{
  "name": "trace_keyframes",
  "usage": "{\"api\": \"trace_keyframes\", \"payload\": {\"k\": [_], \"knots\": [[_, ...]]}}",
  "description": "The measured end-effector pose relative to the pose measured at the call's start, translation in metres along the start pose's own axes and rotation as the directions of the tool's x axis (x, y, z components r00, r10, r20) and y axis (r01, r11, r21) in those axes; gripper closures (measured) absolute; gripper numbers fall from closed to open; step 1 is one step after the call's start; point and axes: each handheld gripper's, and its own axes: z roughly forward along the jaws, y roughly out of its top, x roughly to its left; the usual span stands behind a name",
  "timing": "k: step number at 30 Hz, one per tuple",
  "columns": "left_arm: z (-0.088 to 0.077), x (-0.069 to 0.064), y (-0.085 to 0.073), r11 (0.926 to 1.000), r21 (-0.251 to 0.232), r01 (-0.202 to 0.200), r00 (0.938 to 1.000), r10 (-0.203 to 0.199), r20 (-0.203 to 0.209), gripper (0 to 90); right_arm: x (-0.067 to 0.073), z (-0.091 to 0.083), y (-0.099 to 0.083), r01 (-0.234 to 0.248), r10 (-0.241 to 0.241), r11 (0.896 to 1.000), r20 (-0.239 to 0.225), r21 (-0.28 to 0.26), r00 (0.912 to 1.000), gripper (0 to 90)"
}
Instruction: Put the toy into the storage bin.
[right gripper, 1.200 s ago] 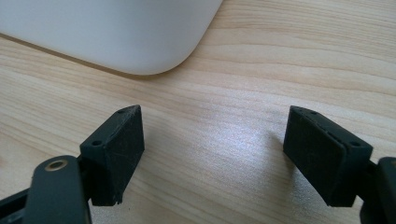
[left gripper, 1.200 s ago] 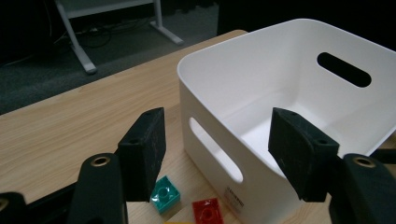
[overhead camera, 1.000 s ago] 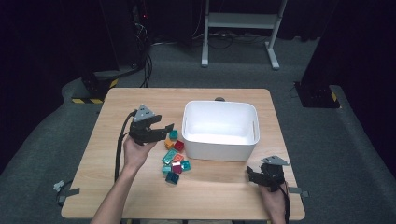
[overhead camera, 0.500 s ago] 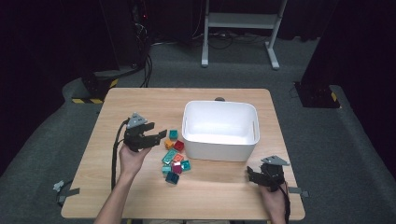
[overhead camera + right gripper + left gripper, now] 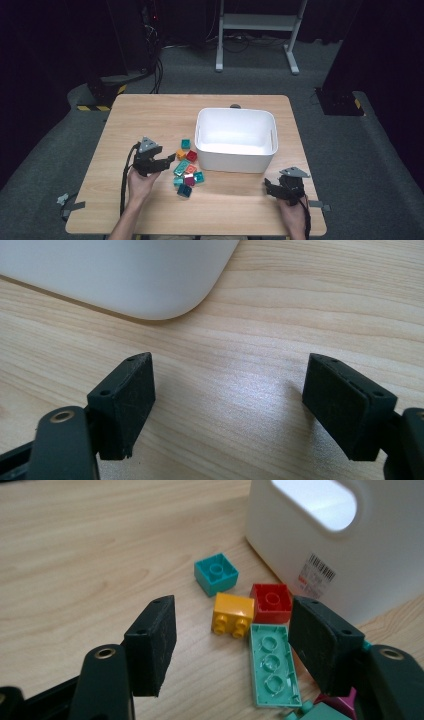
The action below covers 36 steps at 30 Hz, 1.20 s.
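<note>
The left gripper [image 5: 232, 645] gapes wide, grasping nothing — its jaws straddle the yellow brick [image 5: 233, 614] and mint plate [image 5: 272, 664] beside the white bin [image 5: 350, 555]. The right gripper [image 5: 227, 405] spreads wide over bare table [image 5: 240, 390] near the bin's corner — empty.

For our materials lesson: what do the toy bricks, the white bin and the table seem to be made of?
Yellow brick and red brick: likely hard moulded plastic, glossy, with crisp studs and soft highlights. White bin: probably plastic, smooth semi-gloss, with a moulded handle hole and a barcode sticker. Table: wood or a wood-look laminate, pale with printed-looking grain and matte sheen; which one is unclear.
</note>
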Motion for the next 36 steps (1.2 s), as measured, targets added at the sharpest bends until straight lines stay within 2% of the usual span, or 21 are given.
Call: {"api": "trace_keyframes", "payload": {"k": [5,9,12,16,20,27,36], "knots": [[0.012,-0.001,-0.003,1.0,0.007,-0.001,1.0,0.0,0.005,36.4,0.0,0.0,0.0,0.0,0.0,1.0,0.0,0.0,1.0,21.2],[0.025,-0.001,-0.005,0.9994,0.034,0.0,1.0,0.0,0.005,36.5,0.0,0.0,0.0,0.0,0.0,1.0,0.0,0.0,1.0,21.2],[0.034,-0.001,-0.006,0.9988,0.048,-0.014,0.9999,0.014,-0.009,36.8,0.0,0.0,0.0,0.0,0.0,1.0,0.0,0.0,1.0,21.2],[0.047,0.002,-0.006,0.999,0.043,0.013,0.9999,-0.013,-0.006,38.2,0.0,0.0,0.0,-0.001,0.001,1.0,0.0,0.0,1.0,21.2],[0.052,0.003,-0.006,0.999,0.037,0.022,0.9998,-0.022,-0.001,38.8,0.0,0.0,0.0,0.001,-0.001,1.0,-0.001,0.001,1.0,21.2],[0.06,0.002,0.0,0.9997,0.02,0.01,0.9998,-0.011,0.015,40.4,0.0,0.0,0.0,0.002,-0.002,1.0,-0.002,0.001,1.0,21.4],[0.071,0.004,-0.004,0.9985,0.05,0.022,0.9994,-0.023,0.026,45.1,0.001,-0.001,0.0,0.008,-0.008,1.0,-0.006,-0.001,1.0,22.5]]}}
